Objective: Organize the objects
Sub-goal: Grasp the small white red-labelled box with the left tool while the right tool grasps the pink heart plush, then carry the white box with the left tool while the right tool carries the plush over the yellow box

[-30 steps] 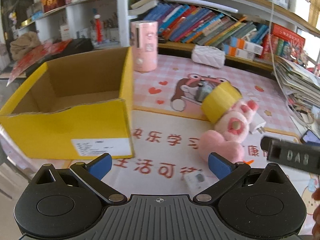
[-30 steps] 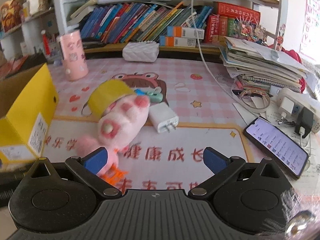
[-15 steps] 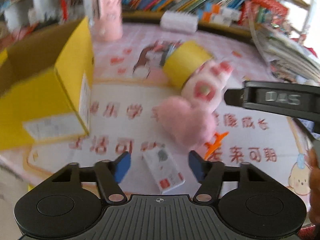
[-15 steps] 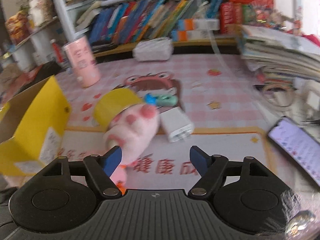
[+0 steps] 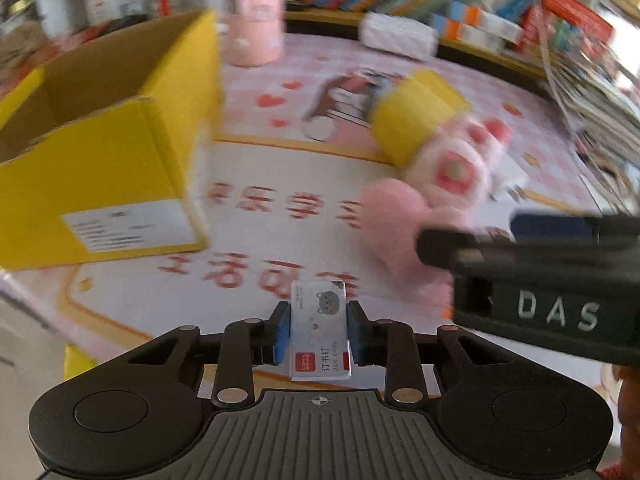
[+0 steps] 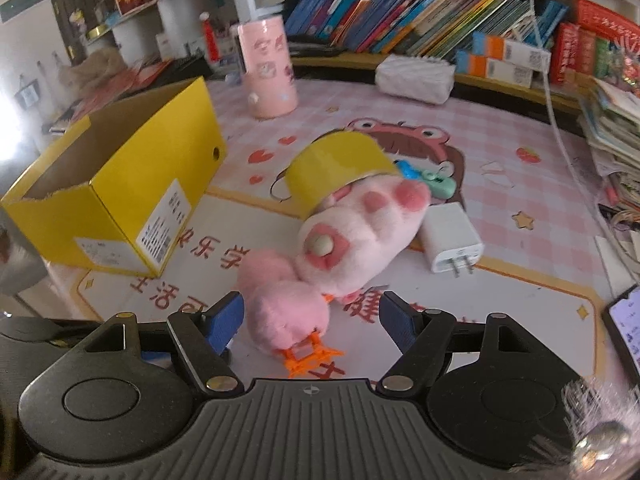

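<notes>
My left gripper (image 5: 319, 334) is shut on a small white staple box (image 5: 319, 328) with a cat picture and red label. An open yellow cardboard box (image 5: 100, 152) stands to its left; it also shows in the right wrist view (image 6: 120, 200). My right gripper (image 6: 311, 320) is open, its jaws on either side of a small pink fluffy chick (image 6: 286, 312) with orange feet. Behind the chick lie a pink paw plush (image 6: 356, 236), a yellow tape roll (image 6: 340, 164) and a white charger (image 6: 452, 240).
A pink cylinder tin (image 6: 268, 68) and a white pouch (image 6: 416, 76) stand at the back before a bookshelf (image 6: 400, 20). A phone (image 6: 624, 328) lies at the right edge. A teal and blue item (image 6: 428, 176) lies behind the plush. The right gripper's body (image 5: 540, 280) crosses the left view.
My left gripper closed on the staple box. My right gripper moved left and forward until its open jaws straddle the pink chick.
</notes>
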`<control>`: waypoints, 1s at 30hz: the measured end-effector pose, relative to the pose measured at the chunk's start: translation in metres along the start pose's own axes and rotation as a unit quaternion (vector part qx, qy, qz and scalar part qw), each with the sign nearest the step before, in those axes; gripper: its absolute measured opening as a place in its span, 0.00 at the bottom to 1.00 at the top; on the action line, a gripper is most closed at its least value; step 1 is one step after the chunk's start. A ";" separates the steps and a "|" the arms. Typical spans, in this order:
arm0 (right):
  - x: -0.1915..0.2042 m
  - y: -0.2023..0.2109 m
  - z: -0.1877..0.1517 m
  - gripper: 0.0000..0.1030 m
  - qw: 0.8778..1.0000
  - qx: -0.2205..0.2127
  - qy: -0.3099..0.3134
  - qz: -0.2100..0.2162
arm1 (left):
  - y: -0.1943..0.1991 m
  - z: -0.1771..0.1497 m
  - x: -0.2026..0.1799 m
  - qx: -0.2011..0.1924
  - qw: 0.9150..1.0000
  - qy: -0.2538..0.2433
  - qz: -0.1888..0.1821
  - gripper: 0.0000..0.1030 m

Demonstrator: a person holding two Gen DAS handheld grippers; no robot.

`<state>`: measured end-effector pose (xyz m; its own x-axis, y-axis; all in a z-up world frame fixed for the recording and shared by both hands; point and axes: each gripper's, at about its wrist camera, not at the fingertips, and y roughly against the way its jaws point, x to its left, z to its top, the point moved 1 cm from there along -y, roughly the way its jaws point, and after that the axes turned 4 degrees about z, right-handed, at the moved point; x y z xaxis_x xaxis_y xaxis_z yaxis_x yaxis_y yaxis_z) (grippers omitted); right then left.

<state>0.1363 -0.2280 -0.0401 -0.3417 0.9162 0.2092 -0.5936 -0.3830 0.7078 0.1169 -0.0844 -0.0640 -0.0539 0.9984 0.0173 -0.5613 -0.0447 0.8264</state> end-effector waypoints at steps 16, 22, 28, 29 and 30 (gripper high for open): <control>0.022 -0.044 -0.007 0.43 0.997 0.065 0.047 -0.008 | 0.036 -0.015 0.065 -0.024 0.992 0.112 0.054 0.27; 0.040 -0.026 -0.006 0.43 0.998 0.053 0.038 0.026 | 0.045 -0.014 0.081 -0.044 0.991 0.123 0.038 0.27; 0.067 -0.009 -0.008 0.43 0.999 0.033 0.032 0.020 | 0.054 -0.018 0.100 -0.059 0.992 0.108 0.010 0.27; 0.071 -0.007 -0.009 0.43 0.999 0.033 0.029 0.015 | 0.056 -0.020 0.104 -0.061 0.993 0.105 0.007 0.27; 0.076 -0.005 -0.011 0.43 0.999 0.033 0.024 0.010 | 0.059 -0.021 0.108 -0.062 0.993 0.103 0.004 0.27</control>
<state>0.1057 -0.1580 -0.0355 -0.3894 0.9008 0.1923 -0.5374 -0.3918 0.7468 0.0607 0.0203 -0.0254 -0.2189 0.9703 -0.1026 -0.6575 -0.0690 0.7503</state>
